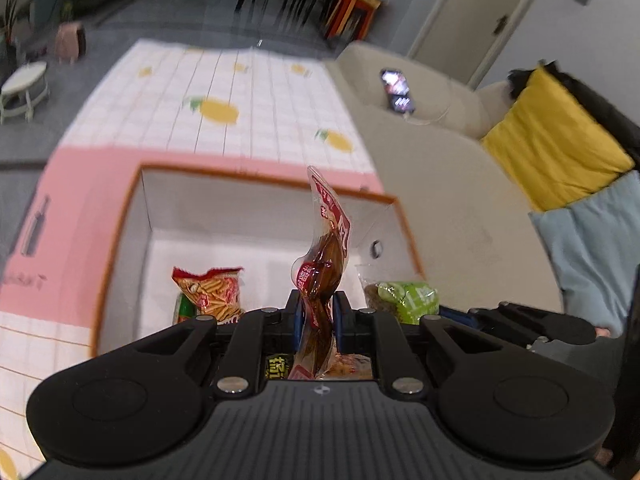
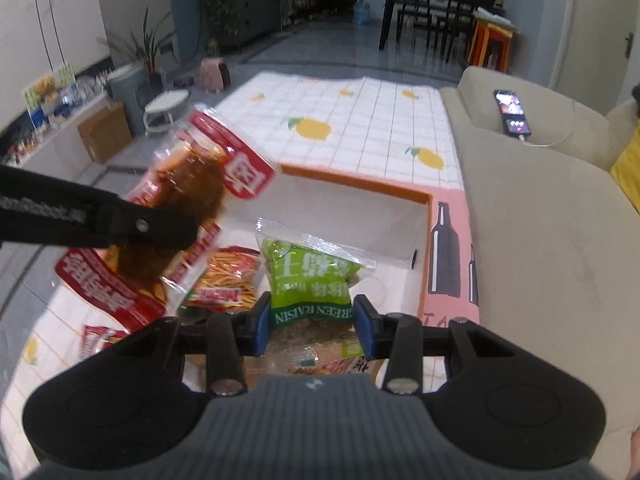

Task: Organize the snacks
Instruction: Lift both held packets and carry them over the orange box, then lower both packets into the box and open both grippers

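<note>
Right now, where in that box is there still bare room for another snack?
The box is bare along its far wall and far corners. The near end is crowded: the orange stick-snack bag, the green raisin bag in the right gripper, and the red pouch in the left gripper.

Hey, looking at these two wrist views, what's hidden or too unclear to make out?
- Left wrist view: the near part of the white box is hidden behind the left hand-held gripper.
- Right wrist view: the snacks under the green raisin pack are covered by it and the right hand-held gripper.
- Both views: the print on the red meat packet is blurred.
</note>
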Demonstrator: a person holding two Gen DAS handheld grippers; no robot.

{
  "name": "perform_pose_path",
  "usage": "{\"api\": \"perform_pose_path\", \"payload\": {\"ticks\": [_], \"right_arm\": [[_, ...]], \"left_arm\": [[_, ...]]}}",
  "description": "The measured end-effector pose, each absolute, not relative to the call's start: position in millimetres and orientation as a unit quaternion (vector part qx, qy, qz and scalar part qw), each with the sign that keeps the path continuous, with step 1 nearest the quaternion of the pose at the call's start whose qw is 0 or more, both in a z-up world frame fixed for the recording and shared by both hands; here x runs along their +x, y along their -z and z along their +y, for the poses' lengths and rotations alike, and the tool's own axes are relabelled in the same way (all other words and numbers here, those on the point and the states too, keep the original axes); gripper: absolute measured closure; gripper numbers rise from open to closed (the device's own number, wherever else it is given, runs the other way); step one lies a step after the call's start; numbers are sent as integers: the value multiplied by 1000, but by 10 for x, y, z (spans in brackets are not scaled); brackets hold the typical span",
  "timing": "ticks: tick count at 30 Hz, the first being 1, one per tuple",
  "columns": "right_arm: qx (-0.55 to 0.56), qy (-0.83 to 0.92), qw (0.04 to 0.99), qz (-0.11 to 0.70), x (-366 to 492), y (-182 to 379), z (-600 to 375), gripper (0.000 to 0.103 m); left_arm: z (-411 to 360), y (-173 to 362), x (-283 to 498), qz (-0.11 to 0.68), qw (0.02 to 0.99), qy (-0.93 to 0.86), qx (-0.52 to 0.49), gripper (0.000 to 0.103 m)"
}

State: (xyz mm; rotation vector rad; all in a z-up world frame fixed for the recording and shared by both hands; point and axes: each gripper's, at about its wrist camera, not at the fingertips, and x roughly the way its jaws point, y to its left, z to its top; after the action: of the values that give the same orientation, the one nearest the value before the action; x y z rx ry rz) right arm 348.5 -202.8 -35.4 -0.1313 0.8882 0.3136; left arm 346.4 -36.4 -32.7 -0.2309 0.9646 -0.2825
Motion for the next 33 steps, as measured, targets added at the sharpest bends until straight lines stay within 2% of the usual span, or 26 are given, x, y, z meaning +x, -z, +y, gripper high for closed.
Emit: {"api": "perform_pose_path", "payload": {"ticks": [11, 18, 26, 29, 33], "right_arm": [[-121, -154, 848, 492, 4208, 975, -1855, 63], [-176, -147, 830, 509, 4333, 1183, -1704, 63], [-188, -145, 823, 516, 4374, 1277, -1693, 63], [-186, -147, 828, 509, 4365, 1240, -1702, 61], [-183, -145, 833, 502, 4318, 1145, -1713, 55]], "left_arm": [[-455, 1066, 4083, 525, 841, 108, -80, 87], [-500, 1262, 4227, 545, 828, 108, -78, 87], [-494, 1338, 4269, 559, 821, 93, -69, 87], [-487, 1304, 4264, 555, 825, 88, -63, 85], [-474, 1217, 4222, 549, 830, 80, -58, 68]]}}
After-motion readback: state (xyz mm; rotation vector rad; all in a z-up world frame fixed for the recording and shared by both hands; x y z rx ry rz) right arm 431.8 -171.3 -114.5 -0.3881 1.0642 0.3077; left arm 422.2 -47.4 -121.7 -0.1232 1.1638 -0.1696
